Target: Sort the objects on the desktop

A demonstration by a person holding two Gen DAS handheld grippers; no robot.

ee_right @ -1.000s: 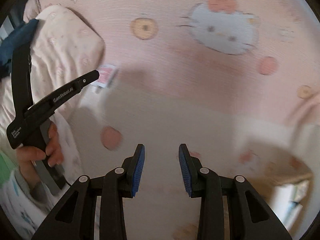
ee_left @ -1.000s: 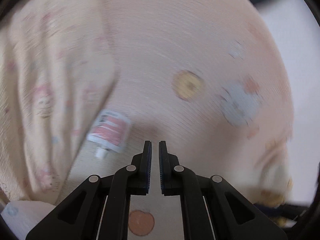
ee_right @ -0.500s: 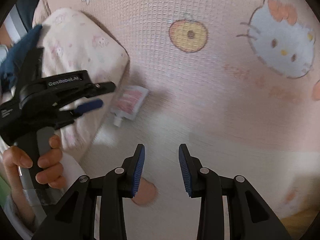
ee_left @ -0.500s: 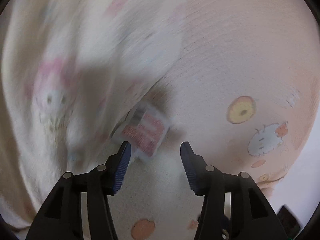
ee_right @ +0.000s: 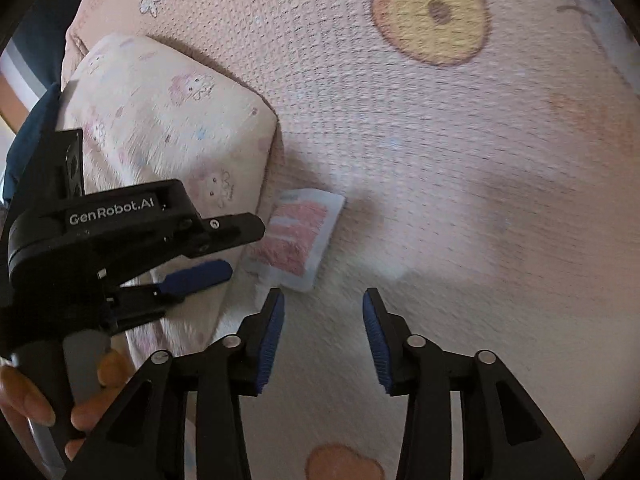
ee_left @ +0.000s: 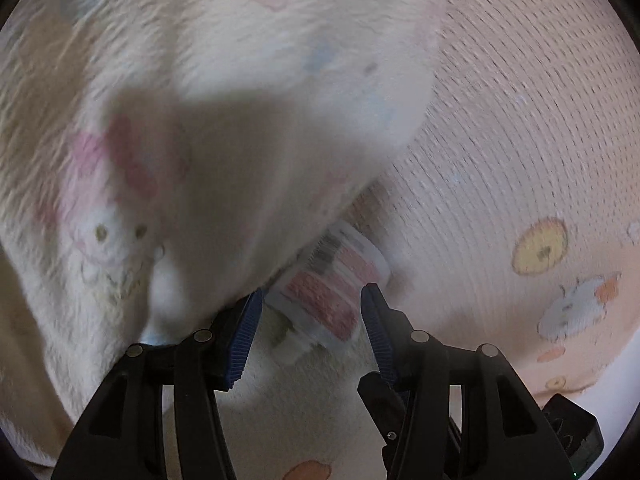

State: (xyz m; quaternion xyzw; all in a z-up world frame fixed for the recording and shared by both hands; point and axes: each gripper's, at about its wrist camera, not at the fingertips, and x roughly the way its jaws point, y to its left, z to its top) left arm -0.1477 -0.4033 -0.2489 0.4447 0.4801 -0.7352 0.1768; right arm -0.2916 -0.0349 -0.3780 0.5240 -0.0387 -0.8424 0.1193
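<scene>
Since a second ago the left gripper (ee_left: 312, 308) has gone from jaws pressed together to spread wide and has dropped close over the pouch (ee_left: 328, 292), while the right gripper (ee_right: 323, 322) has come down nearer the bedding, its jaws having just been opening a little, with nothing between them. At the far left of the right wrist view a person's hand (ee_right: 36, 396) grips the grey handle of the left gripper (ee_right: 224, 248), a matte black plastic tool with ribbed blue pads (ee_right: 196, 274) and white lettering on its body. Beside it lies a plump, rounded pillow (ee_right: 168, 120) in cream fabric with faint pink cartoon prints. The pouch (ee_right: 296, 236) lies flat against the pillow's edge, on the pink waffle-weave blanket (ee_right: 460, 184) printed with a yellow ring and cat faces. It is a small soft rectangular sachet, white-bordered with red-pink printed panels, a barcode at one end and a short white spout at the other. In the left wrist view it sits between the open fingers, slightly blurred, with neither pad pressing on it.
</scene>
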